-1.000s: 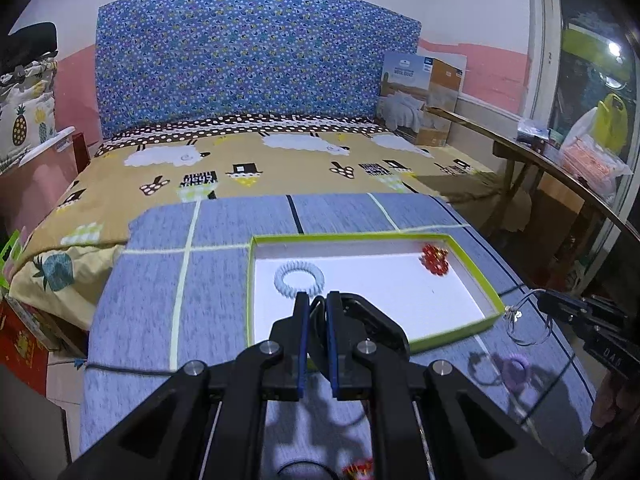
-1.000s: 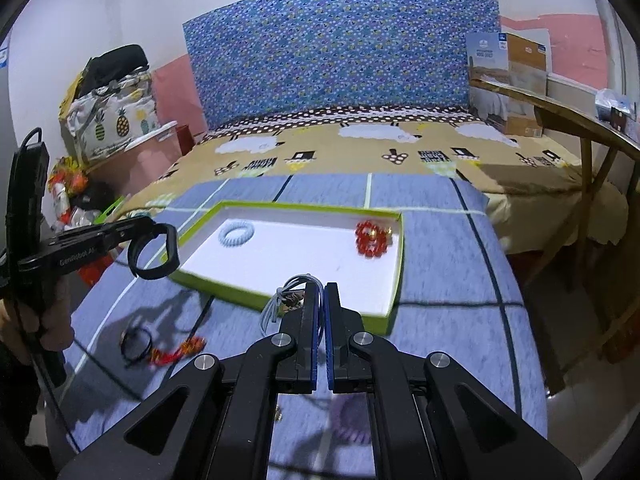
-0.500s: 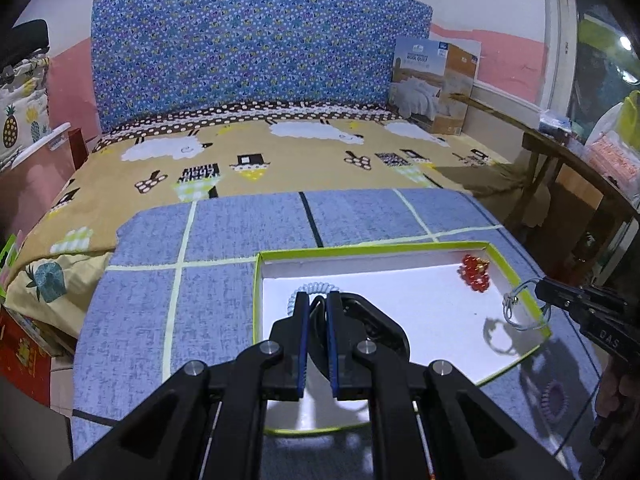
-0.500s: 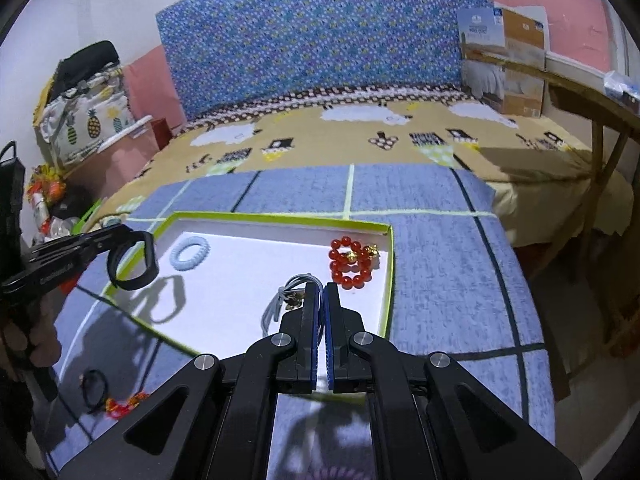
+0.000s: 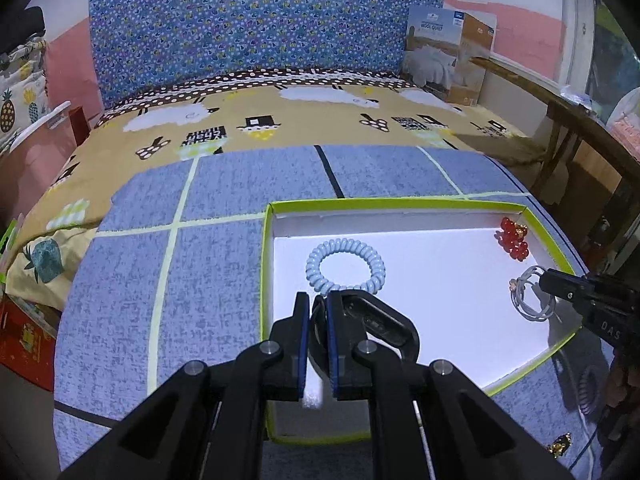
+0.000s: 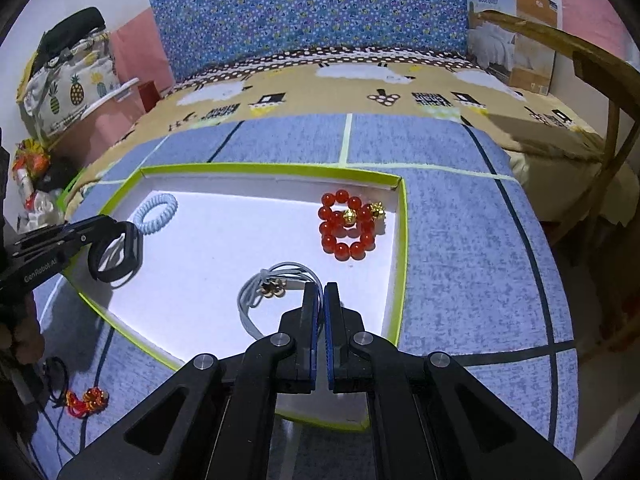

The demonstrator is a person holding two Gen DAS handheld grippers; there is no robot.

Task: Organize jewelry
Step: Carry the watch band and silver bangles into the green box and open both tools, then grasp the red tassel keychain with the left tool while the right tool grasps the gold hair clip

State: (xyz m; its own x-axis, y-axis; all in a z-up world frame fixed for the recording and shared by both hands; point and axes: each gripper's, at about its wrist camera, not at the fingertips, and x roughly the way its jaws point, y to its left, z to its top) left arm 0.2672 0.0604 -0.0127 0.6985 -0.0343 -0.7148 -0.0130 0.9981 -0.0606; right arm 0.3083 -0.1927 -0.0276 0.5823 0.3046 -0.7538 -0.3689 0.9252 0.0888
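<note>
My left gripper point(image 5: 318, 304) is shut on a black band point(image 5: 376, 320), which hangs low over the near left part of the white tray point(image 5: 400, 202). Just ahead of it a light blue spiral hair tie point(image 5: 346, 266) lies in the tray. My right gripper point(image 6: 322, 292) is shut on a grey cord bracelet point(image 6: 256, 300) with a gold charm, above the tray's near right part. A red bead bracelet point(image 6: 348, 226) lies in the far right corner. Each gripper shows in the other's view: the left gripper point(image 6: 114, 226) with its black band point(image 6: 120, 256), the right gripper point(image 5: 546, 280) with the grey cord bracelet point(image 5: 532, 298).
The green-rimmed tray point(image 6: 402, 240) sits on a blue checked cloth point(image 6: 472, 248) over a bed. On the cloth lie a black cord with a red knot point(image 6: 86, 398), a dark spiral tie point(image 5: 586, 388) and a gold trinket point(image 5: 560, 442). A wooden chair point(image 6: 600, 92) stands at the right.
Both grippers have moved forward and down, from before the tray's near rim to over its white floor, each still shut on its piece. The tray looks larger and nearer.
</note>
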